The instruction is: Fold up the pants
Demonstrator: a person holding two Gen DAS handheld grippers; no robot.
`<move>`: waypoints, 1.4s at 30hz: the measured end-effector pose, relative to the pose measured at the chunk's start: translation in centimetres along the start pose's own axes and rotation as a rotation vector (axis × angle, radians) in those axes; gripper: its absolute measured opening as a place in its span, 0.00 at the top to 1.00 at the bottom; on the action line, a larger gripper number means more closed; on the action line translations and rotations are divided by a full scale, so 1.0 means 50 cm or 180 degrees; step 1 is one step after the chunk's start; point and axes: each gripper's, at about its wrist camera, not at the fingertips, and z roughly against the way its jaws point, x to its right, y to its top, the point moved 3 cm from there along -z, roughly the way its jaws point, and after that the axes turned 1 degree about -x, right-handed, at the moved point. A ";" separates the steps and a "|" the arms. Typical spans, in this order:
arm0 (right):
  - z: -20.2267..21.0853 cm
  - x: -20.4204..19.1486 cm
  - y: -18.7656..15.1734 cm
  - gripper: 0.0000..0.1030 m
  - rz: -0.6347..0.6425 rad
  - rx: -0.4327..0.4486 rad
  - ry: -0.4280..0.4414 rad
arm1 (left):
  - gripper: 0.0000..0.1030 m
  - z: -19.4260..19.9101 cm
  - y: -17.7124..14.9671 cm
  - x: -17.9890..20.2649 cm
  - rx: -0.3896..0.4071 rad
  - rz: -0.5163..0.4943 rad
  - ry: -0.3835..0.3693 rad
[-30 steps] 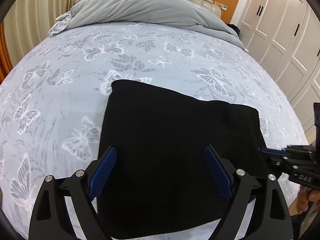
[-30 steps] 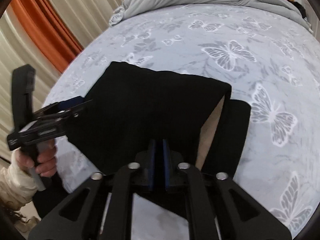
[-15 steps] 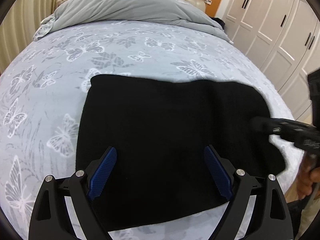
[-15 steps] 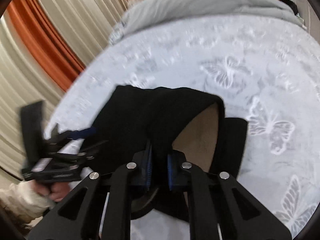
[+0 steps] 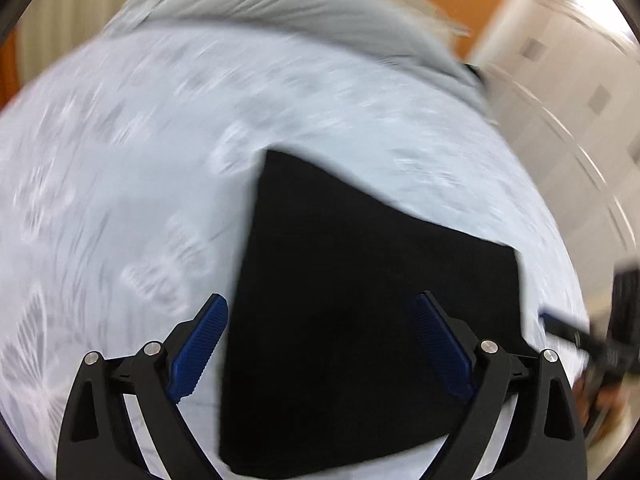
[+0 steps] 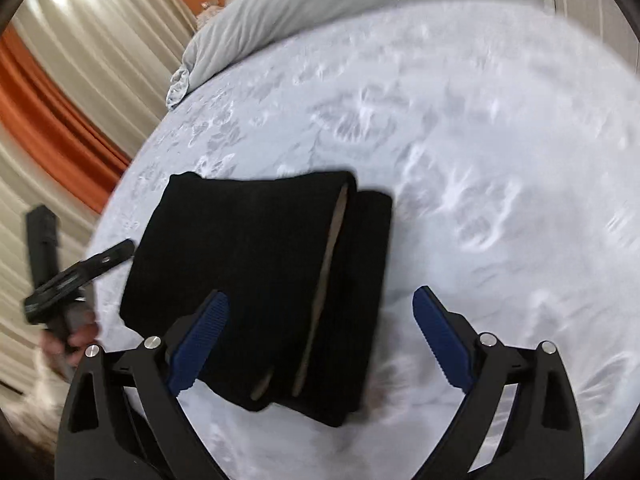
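The black pants [image 5: 360, 304] lie folded into a flat rectangle on the butterfly-print bed sheet [image 5: 120, 168]. In the right wrist view the pants [image 6: 256, 264] show stacked layers with a tan lining edge along the fold. My left gripper [image 5: 320, 344] is open and empty, hovering above the near part of the pants. My right gripper [image 6: 320, 340] is open and empty, above the pants' near right edge. The left gripper also shows in the right wrist view [image 6: 80, 276], left of the pants. Both views are motion-blurred.
A grey duvet [image 5: 300, 12] is bunched at the head of the bed. White wardrobe doors [image 5: 580, 100] stand to the right. Cream and orange curtains [image 6: 60, 120] hang to the left. The bed edge runs close to the pants' near side.
My right gripper was shut on the pants' edge, lifting it; now it has opened and let go, and the layer lies flat. Both grippers have pulled back.
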 end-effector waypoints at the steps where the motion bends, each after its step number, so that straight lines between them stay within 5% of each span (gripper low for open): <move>1: -0.019 0.005 0.000 0.11 -0.0033 -0.0088 0.0000 | 0.11 -0.016 -0.001 -0.015 -0.0090 0.0154 -0.0026; 3: -0.068 0.002 -0.009 0.15 -0.0116 -0.0268 0.0105 | 0.11 -0.067 -0.013 -0.040 -0.0442 0.0428 -0.0182; 4: -0.086 -0.003 -0.011 0.29 -0.0107 -0.0222 0.0122 | 0.12 -0.086 -0.020 -0.044 -0.0542 0.0507 -0.0272; 5: -0.089 -0.011 -0.011 0.32 -0.0053 -0.0178 0.0096 | 0.12 -0.088 -0.022 -0.041 -0.0451 0.0472 -0.0246; 6: -0.083 -0.023 -0.005 0.51 -0.0001 -0.0163 0.0142 | 0.32 -0.085 -0.020 -0.031 -0.0407 0.0359 -0.0226; 8: -0.034 -0.049 0.002 0.62 0.0015 -0.0020 0.0291 | 0.59 -0.059 -0.014 -0.017 -0.0332 0.0238 -0.0326; 11: 0.046 -0.096 -0.012 0.62 0.0240 0.0146 0.0545 | 0.66 0.023 -0.008 -0.018 -0.0320 0.0316 -0.0779; 14: -0.009 -0.060 -0.053 0.44 0.0113 -0.0175 0.0381 | 0.55 0.059 -0.034 -0.027 -0.0260 0.0076 -0.0583; 15: -0.043 -0.042 -0.069 0.41 0.0034 -0.0373 0.0219 | 0.49 0.031 -0.054 -0.040 -0.0422 0.0054 -0.0413; 16: -0.075 -0.026 -0.082 0.26 -0.0061 -0.0529 0.0115 | 0.45 0.005 -0.068 -0.053 -0.0583 0.0076 -0.0282; 17: -0.075 -0.026 -0.084 0.21 -0.0150 -0.0409 0.0254 | 0.40 -0.013 -0.082 -0.061 -0.0649 0.0127 -0.0214; 22: -0.089 -0.065 -0.088 0.19 -0.0025 -0.0371 0.0121 | 0.27 0.021 -0.078 -0.016 -0.0302 -0.0220 0.0076; 25: -0.094 -0.077 -0.093 0.16 -0.0012 -0.0277 0.0062 | 0.17 0.014 -0.088 0.002 -0.0352 -0.0260 0.0070; 32: -0.083 -0.058 -0.099 0.04 -0.0163 -0.0266 0.0225 | 0.12 -0.017 -0.104 -0.022 -0.0523 -0.0225 0.0070; 42: -0.087 -0.071 -0.101 0.04 -0.0176 -0.0212 0.0123 | 0.10 -0.034 -0.100 0.002 -0.0495 -0.0209 0.0141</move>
